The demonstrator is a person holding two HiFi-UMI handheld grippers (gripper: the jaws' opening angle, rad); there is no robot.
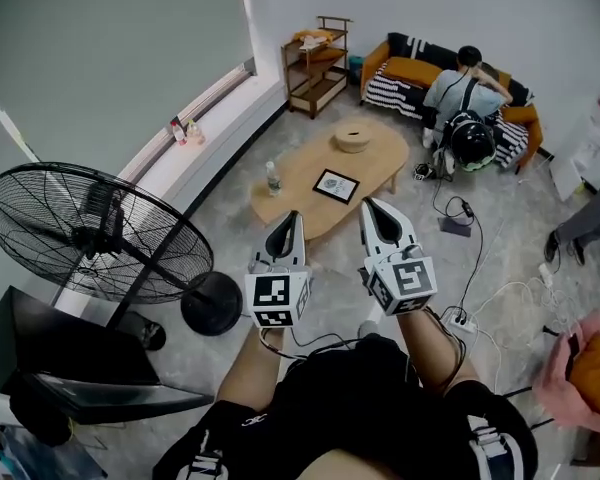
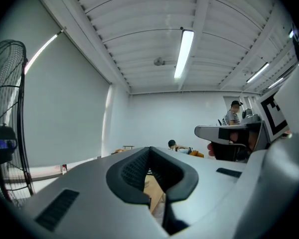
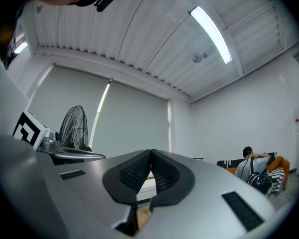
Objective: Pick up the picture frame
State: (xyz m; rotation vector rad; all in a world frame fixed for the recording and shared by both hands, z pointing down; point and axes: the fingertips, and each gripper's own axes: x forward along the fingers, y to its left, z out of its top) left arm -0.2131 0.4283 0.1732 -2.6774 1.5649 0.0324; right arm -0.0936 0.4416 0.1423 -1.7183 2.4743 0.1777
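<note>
Ahead at 12 o'clock in the head view, the frame (image 1: 336, 185) lies flat on the table (image 1: 378, 156), well apart from both grippers. It sits at 1 o'clock from your left gripper (image 1: 291, 216) and 11 o'clock from your right gripper (image 1: 370, 204), which looks nearer. In the left gripper view the jaws are closed and empty, and the frame is hidden. The right gripper view shows the same.

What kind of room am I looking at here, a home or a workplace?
Most likely a lounge corner in an office or lab: an orange sofa, a low wooden coffee table with a picture frame on it, a big floor fan, and cables trailing over the grey floor.
</note>
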